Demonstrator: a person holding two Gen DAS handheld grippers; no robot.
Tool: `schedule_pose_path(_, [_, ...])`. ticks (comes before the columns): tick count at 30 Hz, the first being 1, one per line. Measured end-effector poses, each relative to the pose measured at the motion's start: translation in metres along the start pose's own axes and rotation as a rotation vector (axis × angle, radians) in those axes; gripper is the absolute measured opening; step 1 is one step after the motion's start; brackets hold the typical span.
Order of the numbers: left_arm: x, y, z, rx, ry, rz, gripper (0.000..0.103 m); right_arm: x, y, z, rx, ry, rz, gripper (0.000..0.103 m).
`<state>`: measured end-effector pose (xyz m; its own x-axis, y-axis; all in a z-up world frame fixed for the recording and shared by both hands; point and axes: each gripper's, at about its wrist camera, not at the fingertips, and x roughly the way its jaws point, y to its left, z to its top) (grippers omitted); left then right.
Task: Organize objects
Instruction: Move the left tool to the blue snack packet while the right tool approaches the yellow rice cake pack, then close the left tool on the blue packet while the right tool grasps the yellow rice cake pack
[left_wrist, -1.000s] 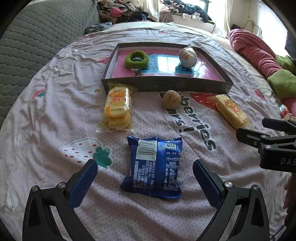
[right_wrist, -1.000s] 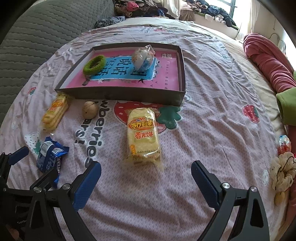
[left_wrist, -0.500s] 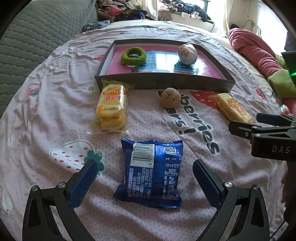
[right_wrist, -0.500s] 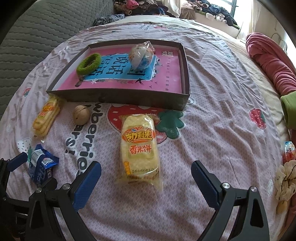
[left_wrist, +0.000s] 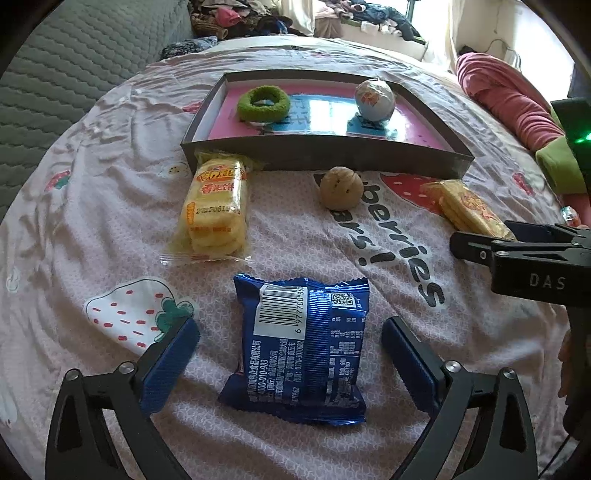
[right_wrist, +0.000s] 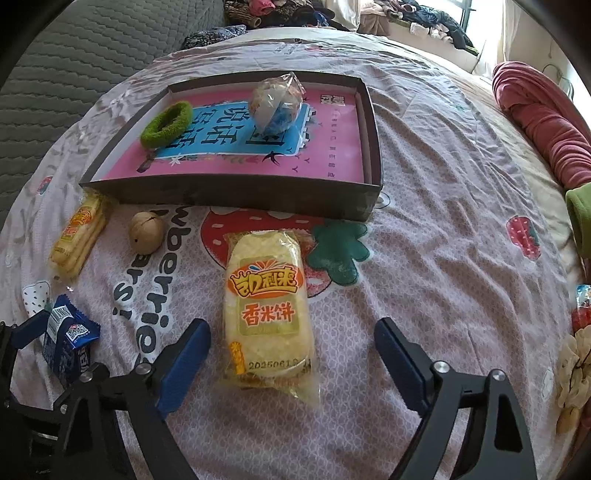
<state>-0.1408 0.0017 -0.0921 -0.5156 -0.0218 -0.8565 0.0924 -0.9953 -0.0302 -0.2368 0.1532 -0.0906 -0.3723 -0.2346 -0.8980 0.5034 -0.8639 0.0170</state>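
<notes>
A blue snack packet (left_wrist: 299, 343) lies flat on the bedsheet between the fingers of my open left gripper (left_wrist: 288, 332), pads clear of it. My right gripper (right_wrist: 291, 328) straddles a yellow rice-cracker packet (right_wrist: 267, 310); its jaws are closing and the pads stand apart from the wrapper. A second rice-cracker packet (left_wrist: 216, 206) and a round brown nut (left_wrist: 340, 188) lie just in front of the dark tray (left_wrist: 325, 155). Inside the tray sit a green fuzzy ring (left_wrist: 263, 103) and a wrapped ball (left_wrist: 373, 100).
A red blanket (right_wrist: 535, 122) and a green cloth (right_wrist: 580, 218) are bunched along the right side of the bed. A grey quilted cushion (left_wrist: 55, 74) rises at the left. Small wrapped sweets and a fabric flower (right_wrist: 572, 369) lie at the right edge.
The right gripper has come down and forward over the rice-cracker packet, and its jaws have narrowed. The left gripper has edged slightly closer over the blue packet.
</notes>
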Motion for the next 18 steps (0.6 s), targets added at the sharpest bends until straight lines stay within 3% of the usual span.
schedule_pose_path(5, [-0.0020, -0.0004, 0.0009, 0.001, -0.006, -0.008, 0.090, 0.0011, 0.0009, 0.0004, -0.004, -0.003, 0.004, 0.086])
schedule_pose_path(7, [-0.0021, 0.0001, 0.0011, -0.002, -0.003, -0.018, 0.081, 0.0007, 0.0023, 0.0008, -0.010, -0.006, 0.001, 0.085])
schedule_pose_path(13, [-0.0057, -0.0025, 0.0006, 0.000, -0.003, -0.036, 0.066, 0.0007, 0.0047, 0.0004, -0.015, -0.009, 0.005, 0.080])
schedule_pose_path(18, [-0.0076, -0.0033, 0.0000, 0.001, 0.002, -0.038, 0.061, -0.0003, 0.0080, -0.0001, -0.023, -0.012, 0.006, 0.076])
